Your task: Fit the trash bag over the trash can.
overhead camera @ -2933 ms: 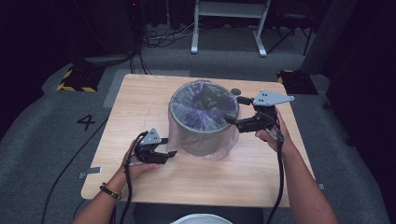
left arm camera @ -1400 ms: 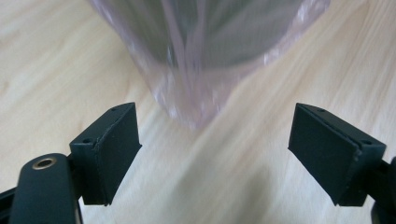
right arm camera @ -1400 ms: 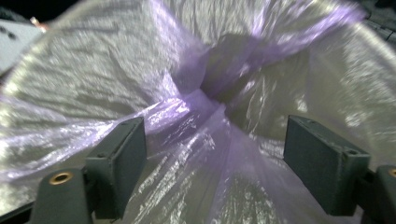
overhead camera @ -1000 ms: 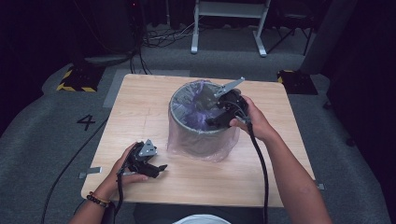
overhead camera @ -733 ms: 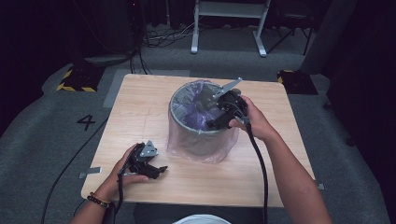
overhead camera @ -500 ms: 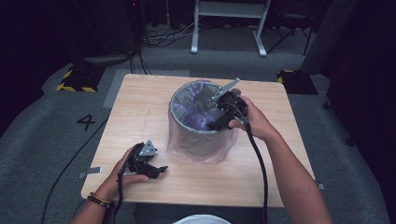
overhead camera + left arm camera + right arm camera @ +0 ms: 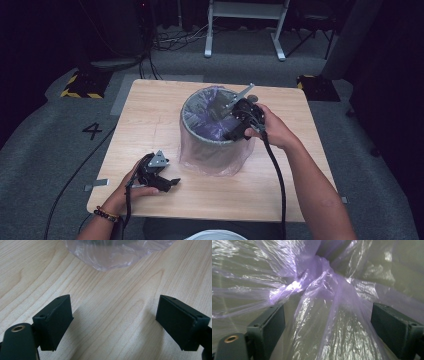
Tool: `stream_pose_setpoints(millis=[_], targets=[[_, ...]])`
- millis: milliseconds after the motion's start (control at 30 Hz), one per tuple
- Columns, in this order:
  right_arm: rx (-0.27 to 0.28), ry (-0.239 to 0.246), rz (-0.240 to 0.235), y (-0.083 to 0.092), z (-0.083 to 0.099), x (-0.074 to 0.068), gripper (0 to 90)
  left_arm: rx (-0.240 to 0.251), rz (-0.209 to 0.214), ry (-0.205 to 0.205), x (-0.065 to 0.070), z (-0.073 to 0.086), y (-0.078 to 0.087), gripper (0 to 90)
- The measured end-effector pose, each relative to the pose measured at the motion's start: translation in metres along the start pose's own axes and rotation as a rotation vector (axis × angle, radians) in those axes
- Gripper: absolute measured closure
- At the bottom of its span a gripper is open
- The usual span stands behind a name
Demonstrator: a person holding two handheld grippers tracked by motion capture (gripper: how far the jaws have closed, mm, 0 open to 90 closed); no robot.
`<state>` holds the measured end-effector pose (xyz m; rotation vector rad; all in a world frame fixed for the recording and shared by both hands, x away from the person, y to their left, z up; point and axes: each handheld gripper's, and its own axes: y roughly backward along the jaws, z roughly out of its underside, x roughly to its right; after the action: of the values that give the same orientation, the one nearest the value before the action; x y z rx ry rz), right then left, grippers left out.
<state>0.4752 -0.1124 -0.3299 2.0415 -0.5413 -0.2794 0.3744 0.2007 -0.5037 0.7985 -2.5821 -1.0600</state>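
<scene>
A grey round bin (image 7: 210, 147) lined with a thin purple plastic bag (image 7: 207, 117) stands mid-table, the film draped over its rim and down its outside. My right gripper (image 7: 225, 119) reaches into the bin's mouth from the right. Its jaws have just been opening and stand wide, with bunched purple bag film (image 7: 312, 282) between and ahead of them, the pads not pressing on it. My left gripper (image 7: 172, 182) rests low on the wooden table (image 7: 150, 115) at the front left, open and empty (image 7: 115, 320). The bag's lower hem (image 7: 112, 255) lies just beyond it.
A small dark disc (image 7: 253, 98) lies on the table behind the bin. Cables trail from both grippers off the front edge. Around the table is grey floor with a painted 4 (image 7: 93, 131), a yellow-black striped block (image 7: 80, 85) and a white frame (image 7: 245, 30).
Since the oldest frame the right gripper swung from the bin's right side into its mouth and the left drew back toward the front left. Over the last second both hands held still.
</scene>
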Motion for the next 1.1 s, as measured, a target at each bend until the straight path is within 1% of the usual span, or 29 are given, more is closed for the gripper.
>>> stream_pose_setpoints(millis=[67,200,300,633,800,967,1067,1100], targets=[[-0.015,-0.019,-0.008,-0.0007,0.001,0.0023,11.4,-0.001,0.0,0.0,0.0,0.0,0.0,13.4],[-0.02,-0.021,-0.01,-0.0008,0.0009,0.0026,11.7,0.0,0.0,0.001,0.0,0.0,0.0,13.4],[-0.035,-0.023,-0.009,-0.0011,-0.0001,0.0024,11.9,0.001,0.001,0.0,-0.0001,0.0,-0.0001,13.4],[-0.046,-0.022,-0.01,-0.0014,-0.001,0.002,12.0,-0.002,-0.002,-0.002,0.0002,-0.0007,-0.0008,12.7],[-0.027,-0.023,-0.011,-0.001,0.0004,0.0025,11.9,-0.005,-0.004,0.005,0.0012,-0.0019,-0.0021,11.3],[-0.017,-0.023,-0.008,-0.0005,0.0014,0.0018,12.1,-0.008,-0.014,0.007,0.0021,-0.0037,-0.0041,10.1],[-0.006,-0.025,-0.008,-0.0004,0.0021,0.002,12.7,-0.01,-0.016,0.009,0.0023,-0.0047,-0.0051,9.4],[-0.004,-0.021,-0.009,-0.0001,0.002,0.002,14.1,-0.011,-0.016,0.009,0.0023,-0.0049,-0.0053,9.2]])
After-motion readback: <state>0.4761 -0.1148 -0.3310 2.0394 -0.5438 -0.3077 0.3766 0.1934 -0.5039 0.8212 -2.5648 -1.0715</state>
